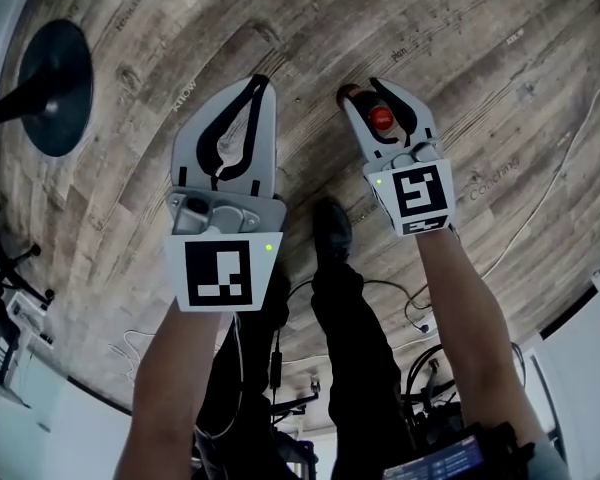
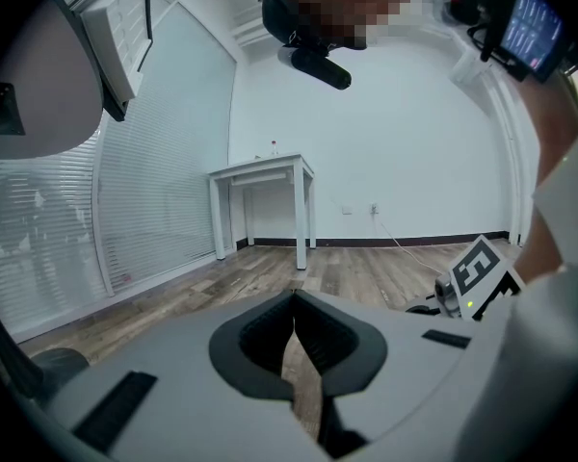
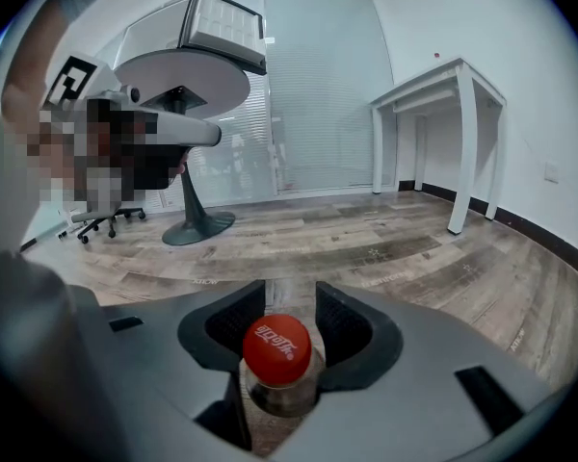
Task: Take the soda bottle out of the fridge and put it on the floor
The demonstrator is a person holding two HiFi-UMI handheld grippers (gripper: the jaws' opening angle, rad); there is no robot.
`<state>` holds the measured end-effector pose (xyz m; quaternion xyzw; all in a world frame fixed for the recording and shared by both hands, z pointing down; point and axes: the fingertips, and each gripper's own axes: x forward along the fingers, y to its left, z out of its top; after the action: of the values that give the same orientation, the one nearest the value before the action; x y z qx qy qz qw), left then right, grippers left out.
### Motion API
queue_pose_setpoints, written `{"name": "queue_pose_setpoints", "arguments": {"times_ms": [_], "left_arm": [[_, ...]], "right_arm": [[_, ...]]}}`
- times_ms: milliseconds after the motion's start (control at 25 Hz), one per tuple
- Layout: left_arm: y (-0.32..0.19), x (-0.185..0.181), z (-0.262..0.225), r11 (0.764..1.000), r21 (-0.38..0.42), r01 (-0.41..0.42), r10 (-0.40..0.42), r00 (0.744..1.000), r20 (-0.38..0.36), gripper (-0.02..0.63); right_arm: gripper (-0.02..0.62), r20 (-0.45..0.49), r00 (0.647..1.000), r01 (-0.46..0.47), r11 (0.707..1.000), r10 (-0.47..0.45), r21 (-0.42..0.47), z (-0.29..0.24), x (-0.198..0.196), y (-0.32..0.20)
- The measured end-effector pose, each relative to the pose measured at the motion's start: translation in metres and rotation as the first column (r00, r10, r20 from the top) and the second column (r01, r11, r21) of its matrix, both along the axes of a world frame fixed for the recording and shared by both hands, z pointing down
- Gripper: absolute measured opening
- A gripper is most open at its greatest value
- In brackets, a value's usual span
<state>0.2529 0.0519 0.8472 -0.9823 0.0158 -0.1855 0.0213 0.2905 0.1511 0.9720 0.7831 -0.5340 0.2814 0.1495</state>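
Soda bottle (image 3: 277, 352), red cap up, appears to stand on the wood floor (image 3: 414, 248). Its neck sits between the jaws of the right gripper (image 3: 289, 287), which are apart, pads seemingly clear on both sides. Left gripper (image 2: 295, 298) alongside, jaws together, empty.

Risk: if the right gripper lifts away askew, a pad clips the cap. A tall, narrow bottle likely topples and rolls.
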Motion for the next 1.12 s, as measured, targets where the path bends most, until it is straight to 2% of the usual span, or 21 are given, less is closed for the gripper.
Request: {"name": "queue_pose_setpoints", "arguments": {"times_ms": [120, 400, 520, 760, 1120], "left_arm": [[0.002, 0.003, -0.006, 1.000, -0.002, 0.000, 0.000, 1.000, -0.013, 0.017], [0.005, 0.004, -0.023, 1.000, 0.007, -0.012, 0.012, 1.000, -0.022, 0.017], [0.005, 0.005, -0.031, 1.000, 0.003, -0.006, 0.006, 1.000, -0.027, 0.017], [0.001, 0.005, -0.059, 1.000, 0.005, 0.016, -0.016, 0.998, -0.054, 0.017], [-0.001, 0.017, -0.123, 0.999, 0.011, 0.030, -0.029, 0.993, -0.115, 0.017]], "right_arm": [[0.209, 0.005, 1.000, 0.021, 1.000, -0.021, -0.008, -0.001, -0.003, -0.002], [0.210, -0.005, 0.999, 0.034, 0.999, -0.034, -0.001, -0.017, -0.011, -0.003], [0.210, -0.042, 0.998, 0.047, 0.998, -0.046, 0.029, -0.029, -0.010, -0.006], [0.206, -0.044, 0.999, -0.012, 0.999, 0.014, 0.047, -0.065, -0.008, -0.002], [0.173, -0.142, 0.987, -0.060, 0.987, 0.082, 0.152, -0.155, 0.015, -0.011]]}}
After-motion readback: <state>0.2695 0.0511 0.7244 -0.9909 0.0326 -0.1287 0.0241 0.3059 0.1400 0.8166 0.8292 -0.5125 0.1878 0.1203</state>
